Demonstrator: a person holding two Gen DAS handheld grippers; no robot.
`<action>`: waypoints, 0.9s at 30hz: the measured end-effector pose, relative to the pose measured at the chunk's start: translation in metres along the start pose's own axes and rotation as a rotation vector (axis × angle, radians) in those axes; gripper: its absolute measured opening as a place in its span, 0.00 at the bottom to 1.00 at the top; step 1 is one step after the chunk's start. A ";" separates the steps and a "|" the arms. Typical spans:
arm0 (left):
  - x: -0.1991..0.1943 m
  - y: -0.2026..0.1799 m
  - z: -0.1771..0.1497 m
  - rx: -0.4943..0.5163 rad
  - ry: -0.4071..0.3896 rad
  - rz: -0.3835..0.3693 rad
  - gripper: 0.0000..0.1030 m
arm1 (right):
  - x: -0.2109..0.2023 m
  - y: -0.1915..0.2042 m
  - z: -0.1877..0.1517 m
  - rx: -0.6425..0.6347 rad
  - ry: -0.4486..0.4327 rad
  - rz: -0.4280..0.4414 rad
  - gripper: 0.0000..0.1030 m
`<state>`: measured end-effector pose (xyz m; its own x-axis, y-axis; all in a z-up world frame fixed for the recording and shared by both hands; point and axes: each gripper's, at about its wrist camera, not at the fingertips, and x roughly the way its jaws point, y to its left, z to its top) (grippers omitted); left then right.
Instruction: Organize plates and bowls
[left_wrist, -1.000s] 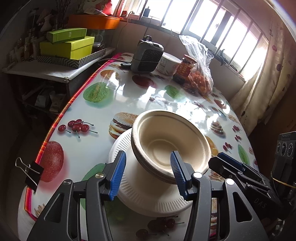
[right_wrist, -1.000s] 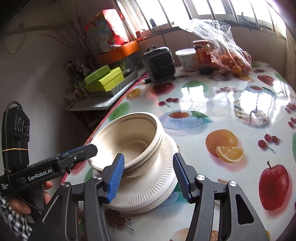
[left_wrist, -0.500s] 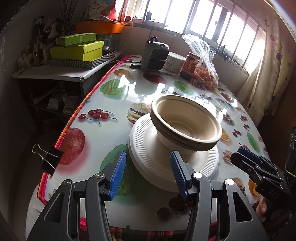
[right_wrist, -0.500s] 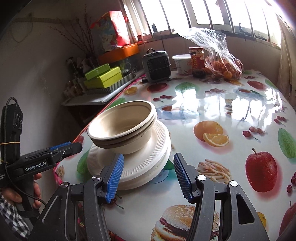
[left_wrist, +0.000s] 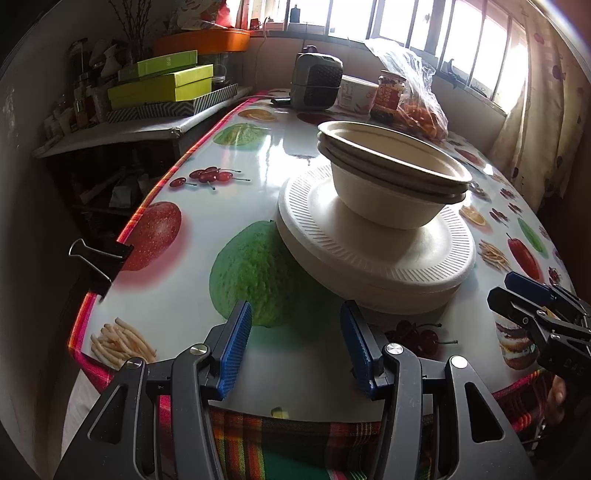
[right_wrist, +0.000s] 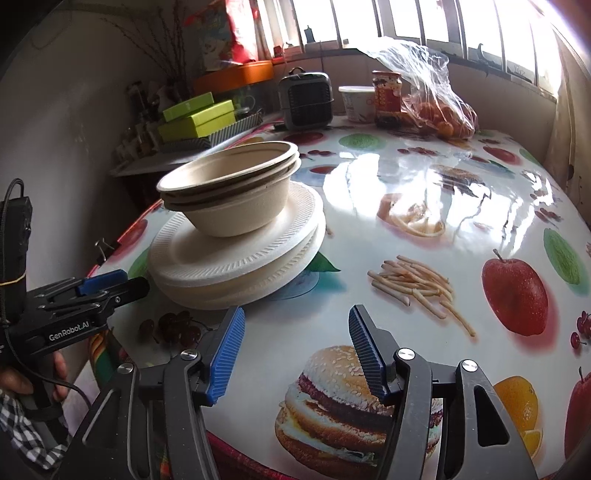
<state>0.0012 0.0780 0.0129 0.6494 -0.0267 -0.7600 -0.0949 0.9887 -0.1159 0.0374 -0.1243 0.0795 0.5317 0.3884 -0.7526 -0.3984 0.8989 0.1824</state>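
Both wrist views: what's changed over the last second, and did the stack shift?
Both grippers have pulled back from the stack and sunk nearer the table. The left gripper is empty, jaws open; the right gripper is empty, its jaws opening. Nothing was grasped. The bowls sit nested on the plates as before.

Nested bowls (left_wrist: 391, 177) stacked on white plates (left_wrist: 373, 254), table (left_wrist: 192, 280) edge close below.
Left gripper (left_wrist: 295, 347) just short of the plates, blue pads (left_wrist: 236, 347) apart, nothing between them. Right gripper (left_wrist: 532, 306) to the right of the plates, near the table edge, state unclear. Beyond the plates: small heater (left_wrist: 317, 86), tub (left_wrist: 356, 92), jar (left_wrist: 389, 96), bag of oranges (left_wrist: 421, 107). Binder clip (left_wrist: 98, 260) left of the plates, clamped on the tablecloth hem.
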 end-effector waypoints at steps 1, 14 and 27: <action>0.001 0.000 -0.002 0.000 0.004 -0.002 0.50 | 0.001 0.000 -0.002 -0.002 0.002 -0.002 0.57; 0.003 -0.012 -0.007 0.044 -0.014 0.024 0.53 | 0.006 0.004 -0.013 -0.021 0.031 -0.016 0.65; 0.007 -0.020 -0.009 0.052 -0.028 0.081 0.56 | 0.008 0.007 -0.016 -0.025 0.022 -0.066 0.75</action>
<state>0.0005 0.0563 0.0043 0.6624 0.0566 -0.7470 -0.1085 0.9939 -0.0209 0.0271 -0.1182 0.0648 0.5410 0.3232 -0.7765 -0.3817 0.9170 0.1158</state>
